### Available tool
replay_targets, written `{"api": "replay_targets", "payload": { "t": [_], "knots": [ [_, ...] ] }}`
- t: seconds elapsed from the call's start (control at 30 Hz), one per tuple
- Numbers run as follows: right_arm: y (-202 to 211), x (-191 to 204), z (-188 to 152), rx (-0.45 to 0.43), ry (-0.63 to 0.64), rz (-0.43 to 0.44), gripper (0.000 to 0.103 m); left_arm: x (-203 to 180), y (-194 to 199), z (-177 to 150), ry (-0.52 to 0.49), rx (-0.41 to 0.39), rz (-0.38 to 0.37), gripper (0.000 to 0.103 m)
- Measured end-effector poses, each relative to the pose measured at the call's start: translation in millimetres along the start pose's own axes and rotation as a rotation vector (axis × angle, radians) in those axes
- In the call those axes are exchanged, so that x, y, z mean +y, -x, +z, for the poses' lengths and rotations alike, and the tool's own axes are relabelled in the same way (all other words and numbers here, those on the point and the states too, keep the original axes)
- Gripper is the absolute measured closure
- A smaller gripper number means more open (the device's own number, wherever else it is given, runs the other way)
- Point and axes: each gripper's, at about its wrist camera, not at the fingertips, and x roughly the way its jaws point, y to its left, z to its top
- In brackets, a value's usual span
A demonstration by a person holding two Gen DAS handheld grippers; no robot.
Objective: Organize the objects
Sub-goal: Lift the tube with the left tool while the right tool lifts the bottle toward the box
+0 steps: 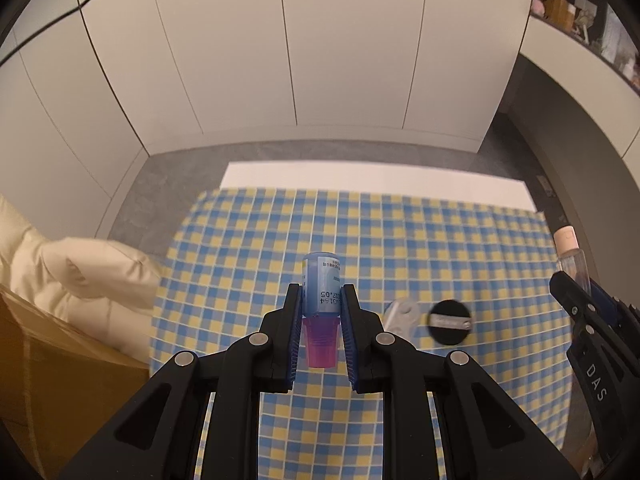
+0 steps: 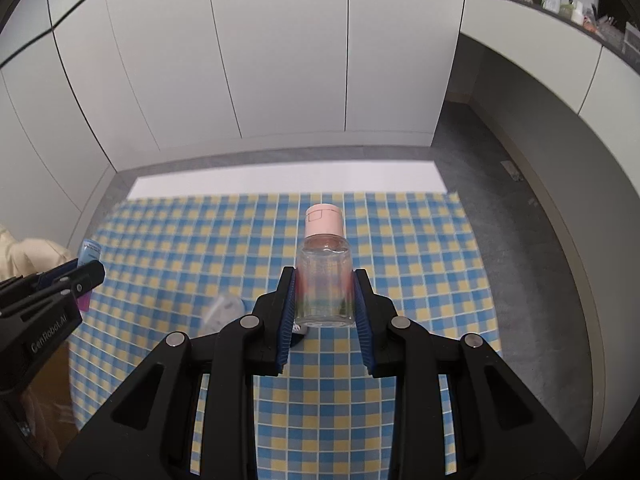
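My left gripper (image 1: 320, 300) is shut on a small blue bottle with a pink-purple cap (image 1: 321, 288), held cap toward the camera above the blue and yellow checked cloth (image 1: 400, 248). My right gripper (image 2: 324, 284) is shut on a clear bottle with a pale pink cap (image 2: 324, 272), held upright above the cloth (image 2: 400, 280). The right gripper with its bottle (image 1: 572, 256) shows at the right edge of the left wrist view. The left gripper (image 2: 60, 284) and the blue bottle (image 2: 90, 252) show at the left edge of the right wrist view.
A black round disc (image 1: 450, 322) and a silvery grey object (image 1: 402, 314) lie on the cloth; the grey object also shows in the right wrist view (image 2: 224, 310). A cardboard box (image 1: 48, 360) and a cream cushion (image 1: 80, 276) sit left. White cabinets (image 1: 320, 40) stand behind.
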Motion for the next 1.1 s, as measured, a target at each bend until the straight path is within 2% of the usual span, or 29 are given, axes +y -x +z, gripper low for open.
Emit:
{"api": "replay_targets", "payload": {
  "t": [0.23,0.73,1.1],
  "knots": [
    [59,2,30,-0.064,0.007,-0.009,0.074,3,54,19,0.012,-0.056,-0.007,0.085],
    [161,33,31,-0.122,0.03,0.008,0.074,30,144,16,0.054,-0.127,-0.024,0.085],
    [204,49,24,-0.15,0.07,0.001,0.074,32,191,4,0.036,-0.172,-0.045,0.085]
  ]
}}
